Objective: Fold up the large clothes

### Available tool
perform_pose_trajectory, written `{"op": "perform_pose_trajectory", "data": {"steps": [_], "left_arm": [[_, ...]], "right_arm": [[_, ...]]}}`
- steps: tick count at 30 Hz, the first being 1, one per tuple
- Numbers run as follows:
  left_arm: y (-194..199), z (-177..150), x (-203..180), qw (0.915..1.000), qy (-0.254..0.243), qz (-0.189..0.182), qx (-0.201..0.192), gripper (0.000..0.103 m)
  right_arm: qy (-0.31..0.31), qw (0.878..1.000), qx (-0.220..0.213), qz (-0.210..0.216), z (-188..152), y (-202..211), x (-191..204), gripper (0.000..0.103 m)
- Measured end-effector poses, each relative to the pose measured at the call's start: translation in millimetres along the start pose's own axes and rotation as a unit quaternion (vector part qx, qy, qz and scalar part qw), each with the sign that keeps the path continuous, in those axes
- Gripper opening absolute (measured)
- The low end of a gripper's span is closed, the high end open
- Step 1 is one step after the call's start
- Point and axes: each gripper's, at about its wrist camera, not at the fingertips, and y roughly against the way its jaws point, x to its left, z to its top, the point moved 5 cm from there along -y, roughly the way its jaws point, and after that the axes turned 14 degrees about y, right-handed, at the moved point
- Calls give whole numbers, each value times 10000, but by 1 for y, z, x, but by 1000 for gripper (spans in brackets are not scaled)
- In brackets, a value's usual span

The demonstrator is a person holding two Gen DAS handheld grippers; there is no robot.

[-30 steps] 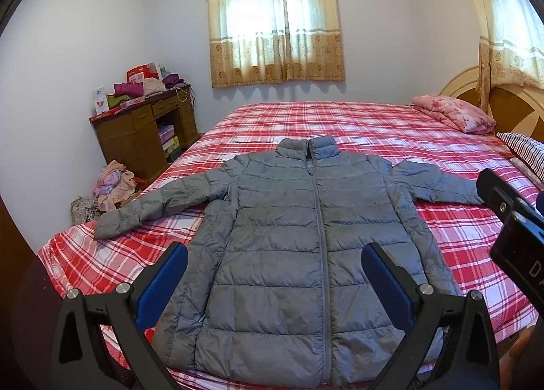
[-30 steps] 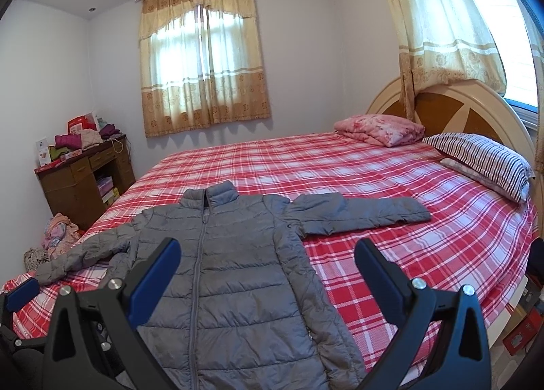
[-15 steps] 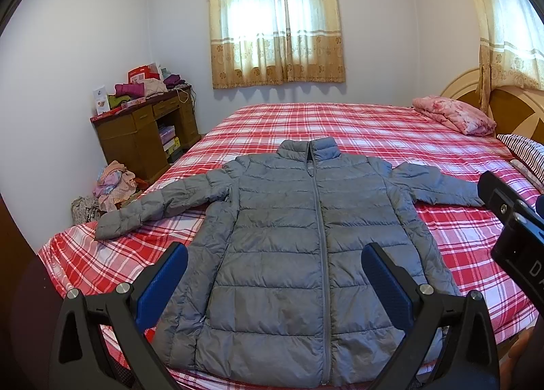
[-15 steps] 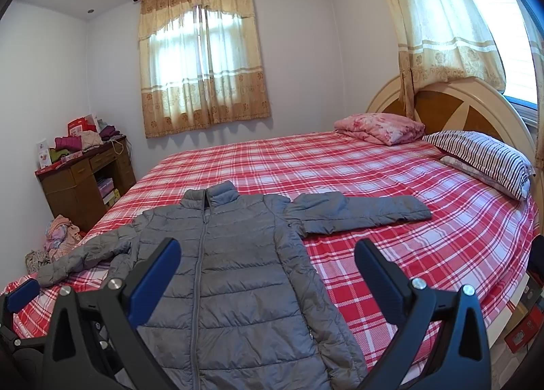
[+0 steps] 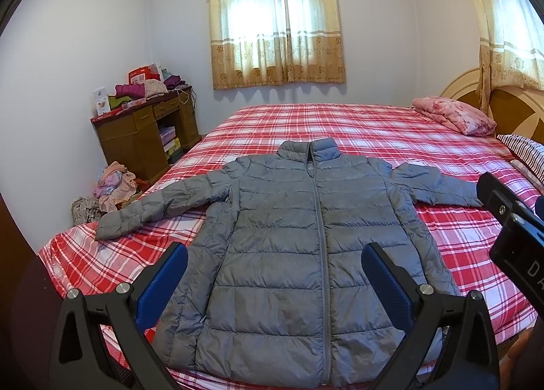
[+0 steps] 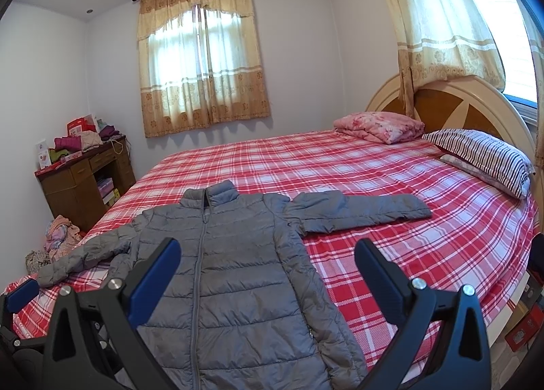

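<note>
— Where's the grey puffer jacket [image 5: 292, 240]?

— Flat on the red plaid bed [image 5: 340, 125], zipped, sleeves spread. The left gripper [image 5: 273, 283] hangs over its hem, fingers wide apart, empty.

— And the other view?

— The right gripper [image 6: 265, 274], equally spread, holds nothing — only here the striped pillow [image 6: 476, 155] and wooden headboard [image 6: 442, 104] show fully.

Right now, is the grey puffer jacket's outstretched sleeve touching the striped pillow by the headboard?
Apart. The right wrist view shows the grey puffer jacket sleeve cuff ending short of the striped pillow, with bare red plaid bedsheet between them.
</note>
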Motion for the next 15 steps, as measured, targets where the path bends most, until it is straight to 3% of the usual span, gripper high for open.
{"op": "perform_pose_trajectory", "data": {"steps": [15], "left_arm": [[0,0,-1,10000,-13,3,0,102]], "right_arm": [[-21,10000,-9,-2,-1,-1,-2,103]]}}
